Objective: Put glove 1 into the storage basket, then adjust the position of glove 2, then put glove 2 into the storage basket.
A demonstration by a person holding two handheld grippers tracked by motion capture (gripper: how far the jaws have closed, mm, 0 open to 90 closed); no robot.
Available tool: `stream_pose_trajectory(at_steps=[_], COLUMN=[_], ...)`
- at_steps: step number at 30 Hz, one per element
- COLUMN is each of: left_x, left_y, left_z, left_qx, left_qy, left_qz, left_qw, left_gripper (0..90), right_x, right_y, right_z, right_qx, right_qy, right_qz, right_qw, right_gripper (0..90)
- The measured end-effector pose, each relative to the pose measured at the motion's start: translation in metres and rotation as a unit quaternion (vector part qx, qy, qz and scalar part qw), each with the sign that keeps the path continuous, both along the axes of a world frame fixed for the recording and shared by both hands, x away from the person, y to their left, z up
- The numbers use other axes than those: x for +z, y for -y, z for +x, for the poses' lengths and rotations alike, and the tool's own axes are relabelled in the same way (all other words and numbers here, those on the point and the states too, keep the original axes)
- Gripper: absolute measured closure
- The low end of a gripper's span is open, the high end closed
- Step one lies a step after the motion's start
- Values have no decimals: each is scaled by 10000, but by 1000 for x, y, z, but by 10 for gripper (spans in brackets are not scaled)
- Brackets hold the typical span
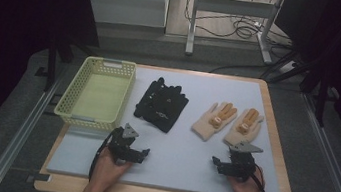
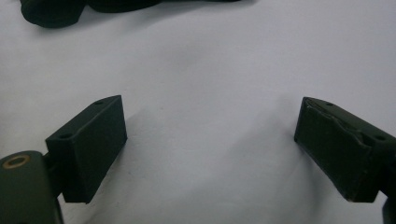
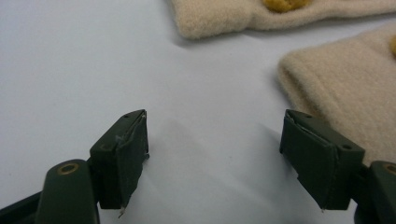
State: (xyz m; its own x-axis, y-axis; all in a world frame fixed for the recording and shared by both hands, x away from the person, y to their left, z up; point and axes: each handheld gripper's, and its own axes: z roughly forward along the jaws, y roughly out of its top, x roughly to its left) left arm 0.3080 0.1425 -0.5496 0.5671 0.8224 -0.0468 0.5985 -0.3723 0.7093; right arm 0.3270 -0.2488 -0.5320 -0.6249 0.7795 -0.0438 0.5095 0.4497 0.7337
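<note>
A pair of black gloves [image 1: 161, 103] lies piled at the middle of the grey mat [image 1: 174, 162]; their edge [image 2: 60, 11] shows at the top of the left gripper view. Two beige gloves with orange patches [image 1: 228, 122] lie side by side to the right, seen as cuffs [image 3: 345, 79] in the right gripper view. My left gripper [image 1: 136, 153] rests low on the mat, in front of the black gloves, open and empty [image 2: 210, 144]. My right gripper [image 1: 222, 164] sits just in front of the beige gloves, open and empty [image 3: 215, 154].
A pale yellow-green plastic basket [image 1: 72, 93] stands empty at the mat's left rear corner. The mat lies on a wooden table [image 1: 276, 121]. Beyond the table are a metal frame's legs and cables on the floor [image 1: 238, 30].
</note>
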Motion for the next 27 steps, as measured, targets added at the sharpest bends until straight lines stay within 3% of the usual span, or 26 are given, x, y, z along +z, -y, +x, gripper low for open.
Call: stream_pose_trajectory(at_steps=[13,21,27], left_x=[0,0,0], left_y=[0,0,0], left_z=[0,0,0], left_qx=[2,2,2], left_qy=[-1,-2,-2], left_qz=[-3,-5,-6], left_qw=[10000,10000,10000], left_gripper=[94,94,93], right_x=[10,24,35], right_y=[-2,-26,-62], right_z=[5,16,37], right_qx=[5,276,563], right_qy=[-79,-63,-81], right_qz=[231,272,230], right_qw=[9997,9992,9981], right_gripper=[294,351,432])
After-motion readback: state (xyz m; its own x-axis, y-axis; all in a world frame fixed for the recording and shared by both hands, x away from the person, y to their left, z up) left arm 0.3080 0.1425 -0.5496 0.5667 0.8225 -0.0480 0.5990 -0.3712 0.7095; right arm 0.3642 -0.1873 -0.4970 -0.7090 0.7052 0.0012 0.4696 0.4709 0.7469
